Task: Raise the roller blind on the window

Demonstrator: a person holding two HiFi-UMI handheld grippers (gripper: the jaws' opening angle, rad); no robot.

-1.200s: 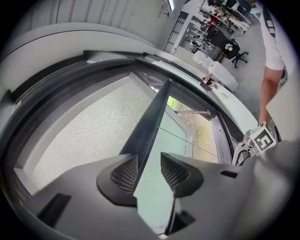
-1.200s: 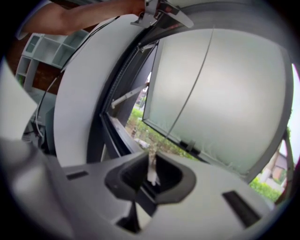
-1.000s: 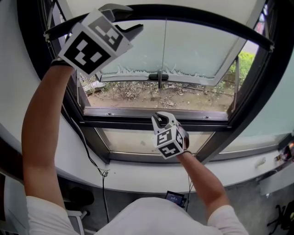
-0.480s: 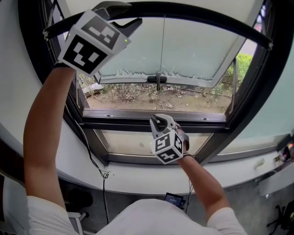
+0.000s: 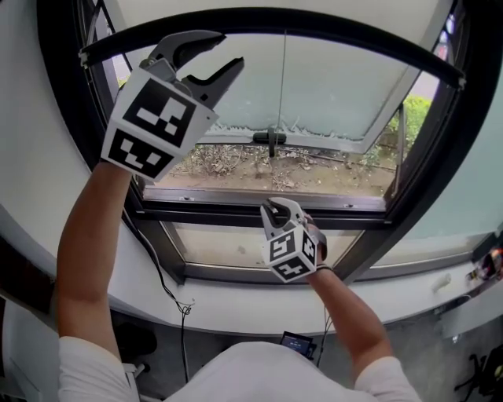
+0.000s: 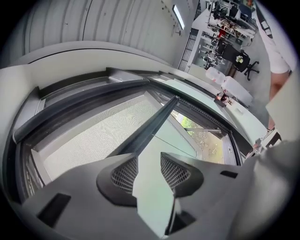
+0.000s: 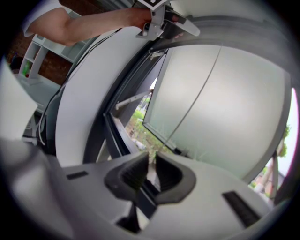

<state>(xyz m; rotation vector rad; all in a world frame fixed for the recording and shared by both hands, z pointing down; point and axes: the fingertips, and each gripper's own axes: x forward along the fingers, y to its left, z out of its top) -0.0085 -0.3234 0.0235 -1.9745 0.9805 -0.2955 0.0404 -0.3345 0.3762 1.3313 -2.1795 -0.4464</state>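
Left gripper (image 5: 232,49) is raised at the upper left of the window. Its jaws stand wide apart with nothing between them, which the left gripper view (image 6: 150,168) confirms.

Roller blind: its dark bottom bar (image 5: 314,23) runs across the top of the window opening, with pale fabric above it. The left gripper's jaws sit just below the bar's left end, and we see no contact. In the left gripper view the fine-weave fabric (image 6: 93,136) lies beyond the jaws.

Right gripper (image 5: 277,206) is held low and central, in front of the lower frame rail (image 5: 236,210). Its jaws are drawn nearly together, leaving a narrow slit (image 7: 152,161). We cannot tell whether anything thin is pinched there.

The frosted pane (image 5: 338,86) is tilted outward, with its handle (image 5: 269,137) at the bottom edge. A black cable (image 5: 169,290) hangs over the white sill (image 5: 236,310).
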